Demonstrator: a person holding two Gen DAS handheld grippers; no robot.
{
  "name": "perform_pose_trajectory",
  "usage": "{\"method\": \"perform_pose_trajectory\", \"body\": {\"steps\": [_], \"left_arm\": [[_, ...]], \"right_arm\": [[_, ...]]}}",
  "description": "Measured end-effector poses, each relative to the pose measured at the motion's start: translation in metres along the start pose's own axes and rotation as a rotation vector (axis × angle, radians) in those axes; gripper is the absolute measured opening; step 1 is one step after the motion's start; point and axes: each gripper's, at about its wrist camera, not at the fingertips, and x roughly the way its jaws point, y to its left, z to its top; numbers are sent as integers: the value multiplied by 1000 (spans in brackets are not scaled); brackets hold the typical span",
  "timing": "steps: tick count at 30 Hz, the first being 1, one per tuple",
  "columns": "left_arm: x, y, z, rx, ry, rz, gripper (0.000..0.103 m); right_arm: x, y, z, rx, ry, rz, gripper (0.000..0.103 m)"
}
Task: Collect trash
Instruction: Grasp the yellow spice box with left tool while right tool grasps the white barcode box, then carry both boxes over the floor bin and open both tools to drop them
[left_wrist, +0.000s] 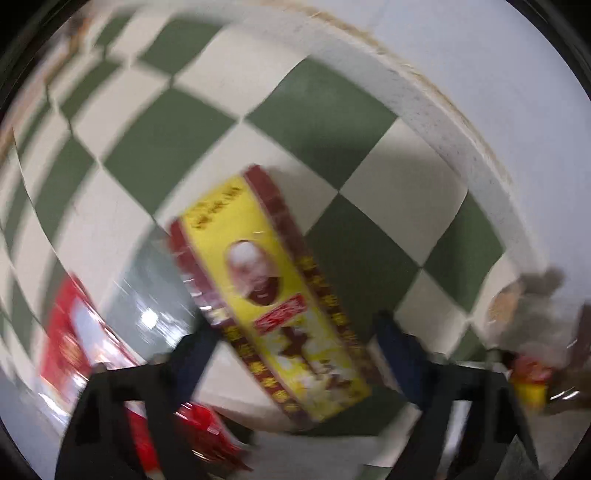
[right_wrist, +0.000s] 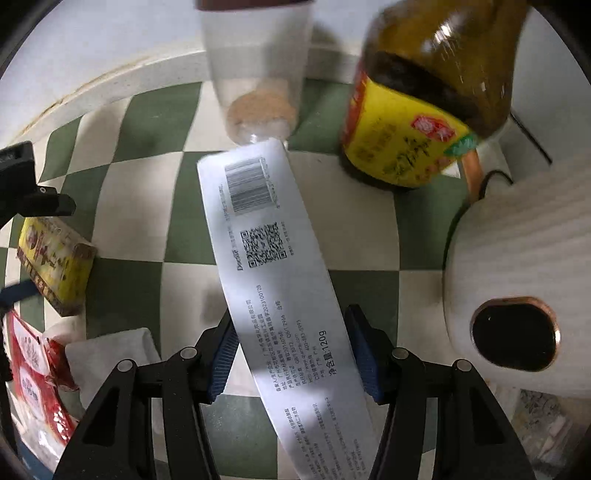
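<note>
A yellow and dark red carton (left_wrist: 273, 291) lies on the green and white checkered cloth (left_wrist: 155, 155), between the open fingers of my left gripper (left_wrist: 291, 343); the left wrist view is blurred. The carton also shows in the right wrist view (right_wrist: 55, 264). A long white printed box (right_wrist: 284, 295) with a barcode lies between the open fingers of my right gripper (right_wrist: 291, 350); the left pad (right_wrist: 223, 354) is close to its edge, and I cannot tell if it touches. A red and white wrapper (left_wrist: 81, 339) lies left, also in the right wrist view (right_wrist: 33, 373).
A brown sauce bottle (right_wrist: 417, 96) with a yellow label and a clear jar (right_wrist: 258, 70) with powder stand at the back. A white ribbed appliance (right_wrist: 524, 280) sits right. A white tissue (right_wrist: 110, 354) lies by the wrapper. A raised white rim (left_wrist: 424, 110) bounds the cloth.
</note>
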Motion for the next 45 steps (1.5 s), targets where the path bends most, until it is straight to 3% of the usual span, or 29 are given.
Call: {"method": "perform_pose_trajectory", "body": {"steps": [2,6,10,12,14,18,22,25,27,28,32,38,42,45], "left_arm": [[-9,-5,-9,126,-32,28,65],[-28,-6,-31,347,-79,116,65],[-35,7,-35,320,-47,77,66],[-43,6,-33,322,-60,81,64],[-51,7,-37,351,-80,82,63],[-104,2,-60,429,-201,102,62],[-178,5,-89,513,-349,91,62],[-180,0,-117,550,-443,63,62],[-192,19,-125,565,-484,36,62],[-206,31,-135,572,-506,19,62],[-227,80,-161,612,-548,-44,62],[-258,173,-243,704,-578,-126,62],[-251,236,-291,742,-499,-167,62],[-224,284,-327,771,-371,-172,62]], "right_arm": [[3,-5,-4,-12,11,5,59],[9,-20,-14,-23,50,44,65],[14,-22,-17,-12,0,49,64],[12,-20,-20,-19,-20,48,55],[4,-15,-30,-26,-33,30,53],[-12,-7,-41,-4,-80,43,48],[-38,-5,-51,35,-136,133,48],[-55,3,-69,54,-167,160,48],[-71,4,-92,86,-191,193,48],[-99,6,-89,95,-200,199,48],[-152,12,-138,126,-271,242,48],[-233,37,-265,167,-372,254,48],[-261,55,-373,223,-359,276,48],[-252,73,-454,251,-289,305,48]]}}
